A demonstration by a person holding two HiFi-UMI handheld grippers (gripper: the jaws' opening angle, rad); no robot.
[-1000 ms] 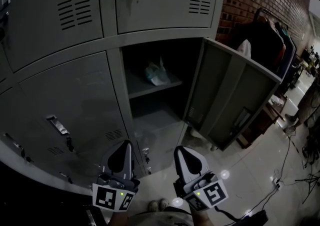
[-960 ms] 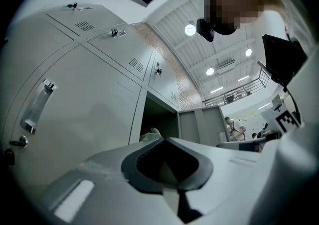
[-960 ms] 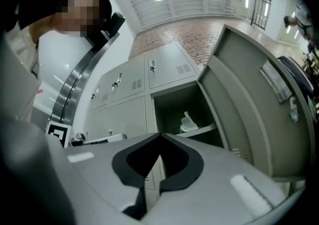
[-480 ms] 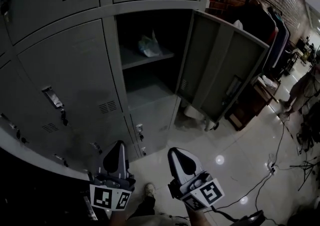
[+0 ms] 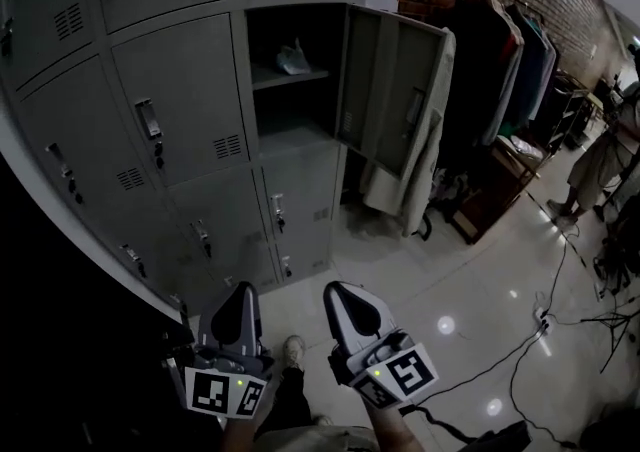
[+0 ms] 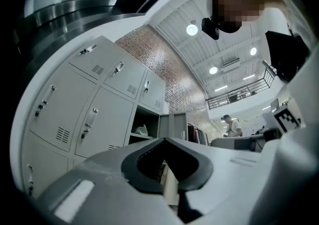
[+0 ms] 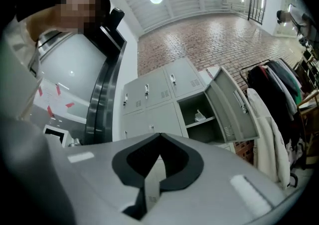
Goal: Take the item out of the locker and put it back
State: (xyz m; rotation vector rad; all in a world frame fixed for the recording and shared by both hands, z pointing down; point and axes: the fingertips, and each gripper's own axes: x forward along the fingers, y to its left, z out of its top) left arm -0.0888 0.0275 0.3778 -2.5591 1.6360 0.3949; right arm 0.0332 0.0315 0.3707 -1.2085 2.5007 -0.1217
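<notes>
The grey locker bank fills the upper left of the head view, and one locker has its door swung open to the right. A pale crumpled bag lies on that locker's shelf; it also shows as the bag and the bag in the gripper views. Both grippers hang low, well away from the locker. My left gripper is shut and empty, its tips meeting in the left gripper view. My right gripper is also shut on nothing.
A pale coat hangs over the open door. A clothes rack with dark garments stands to the right, with a low wooden bench below it. Cables run over the glossy floor. A person stands at far right.
The view has pulled back from the lockers, so the open locker now looks smaller and higher. Both grippers stay low and shut.
</notes>
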